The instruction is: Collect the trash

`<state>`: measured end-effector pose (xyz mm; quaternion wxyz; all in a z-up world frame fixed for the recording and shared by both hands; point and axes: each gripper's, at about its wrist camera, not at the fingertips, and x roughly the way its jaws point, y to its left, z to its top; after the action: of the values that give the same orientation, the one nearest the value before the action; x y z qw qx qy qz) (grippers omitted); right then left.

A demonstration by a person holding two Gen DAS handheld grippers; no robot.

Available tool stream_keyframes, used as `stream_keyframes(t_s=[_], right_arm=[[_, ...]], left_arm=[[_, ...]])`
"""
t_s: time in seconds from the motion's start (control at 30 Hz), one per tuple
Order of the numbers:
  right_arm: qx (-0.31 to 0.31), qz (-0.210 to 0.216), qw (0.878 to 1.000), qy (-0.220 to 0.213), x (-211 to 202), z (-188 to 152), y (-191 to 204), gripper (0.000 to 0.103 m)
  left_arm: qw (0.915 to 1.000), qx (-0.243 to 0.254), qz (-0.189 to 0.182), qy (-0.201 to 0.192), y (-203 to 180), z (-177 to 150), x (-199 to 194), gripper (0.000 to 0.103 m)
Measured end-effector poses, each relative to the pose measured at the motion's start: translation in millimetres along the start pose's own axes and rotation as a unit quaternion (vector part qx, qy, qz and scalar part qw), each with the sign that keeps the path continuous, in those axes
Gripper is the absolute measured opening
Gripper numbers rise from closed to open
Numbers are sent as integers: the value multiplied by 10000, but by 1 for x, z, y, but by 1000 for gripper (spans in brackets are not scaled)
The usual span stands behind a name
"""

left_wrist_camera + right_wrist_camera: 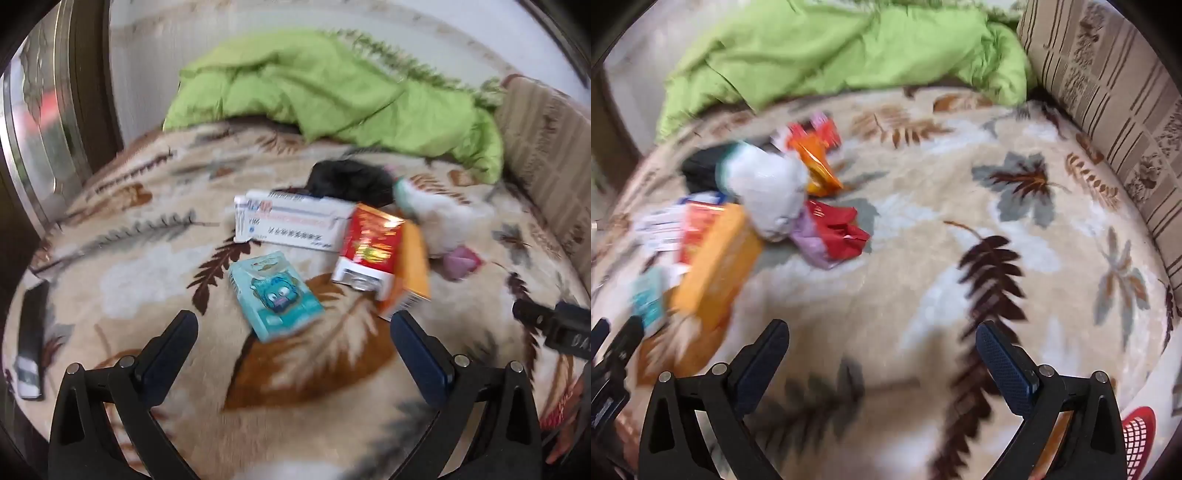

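Trash lies in a heap on a leaf-patterned blanket (122, 258). In the left wrist view I see a teal carton (275, 295), a long white box (295, 225), a red and orange box (384, 258), a black bag (351, 181) and a crumpled white wad (443, 218). My left gripper (293, 328) stands open just short of the teal carton, with nothing between its fingers. In the right wrist view the orange box (716, 266), the white wad (768, 192), a red wrapper (838, 229) and an orange wrapper (816, 166) lie up and to the left. My right gripper (882, 339) is open over bare blanket.
A green duvet (332, 88) is bunched at the far end. A striped cushion (1108, 92) lines the right side. A dark remote-like object (31, 339) lies at the left. A red mesh thing (1137, 439) shows at the bottom right of the right wrist view.
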<state>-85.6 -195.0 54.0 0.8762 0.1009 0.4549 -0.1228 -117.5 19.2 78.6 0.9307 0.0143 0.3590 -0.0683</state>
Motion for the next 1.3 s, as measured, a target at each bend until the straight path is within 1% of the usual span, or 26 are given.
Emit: stream_keyframes(t_s=[0.1,0.13,0.17,0.23,0.27,0.33,0.43,0.53,0.73,0.8,1.0,1.13,1.3], right_arm=[[31,329,9987,-394,-45,-21,-6,102],[25,380,9979,-527,-59,-28,-7,102],[19,343,9967,-737,-77,-39,-7,102],[-46,262,9950,-960,-95,-46,-8,102],[-104,223,9934,-1121,-107,-54,-6,102],[-192,179,9917,-1259,-119,-62,-5,102],[-247,143,9892,-1436,-137,-70,-7,102],[-326,57,9864,-1608,-148,-78,-6,102],[-459,41,9839,-1728,-160,-91,-4,102],[-502,-32,9825,-1794,-163,-94,-3,102],[-494,-73,9812,-1865,-170,-98,-3,102],[-512,-75,9808,-1878,-172,-100,-4,102],[-470,-55,9828,-1785,-171,-101,-6,102]], left_arm=[[9993,205,-36,-305,-10,-8,-35,103],[9985,239,-77,-482,-12,-13,-54,103],[9980,256,-82,-570,-15,-14,-64,103],[9966,309,-118,-750,-19,-19,-91,103],[9962,324,-109,-800,-20,-19,-95,103],[9943,385,-66,-991,-24,-21,-114,103],[9922,522,42,-1133,-30,-25,-125,103],[9914,576,76,-1170,-28,-30,-131,103],[9912,542,130,-1197,-25,-41,-137,103],[9917,497,143,-1174,-23,-43,-138,103],[9918,455,175,-1183,-20,-42,-144,103],[9925,441,175,-1129,-22,-39,-142,103],[9925,457,168,-1119,-23,-39,-141,103]])
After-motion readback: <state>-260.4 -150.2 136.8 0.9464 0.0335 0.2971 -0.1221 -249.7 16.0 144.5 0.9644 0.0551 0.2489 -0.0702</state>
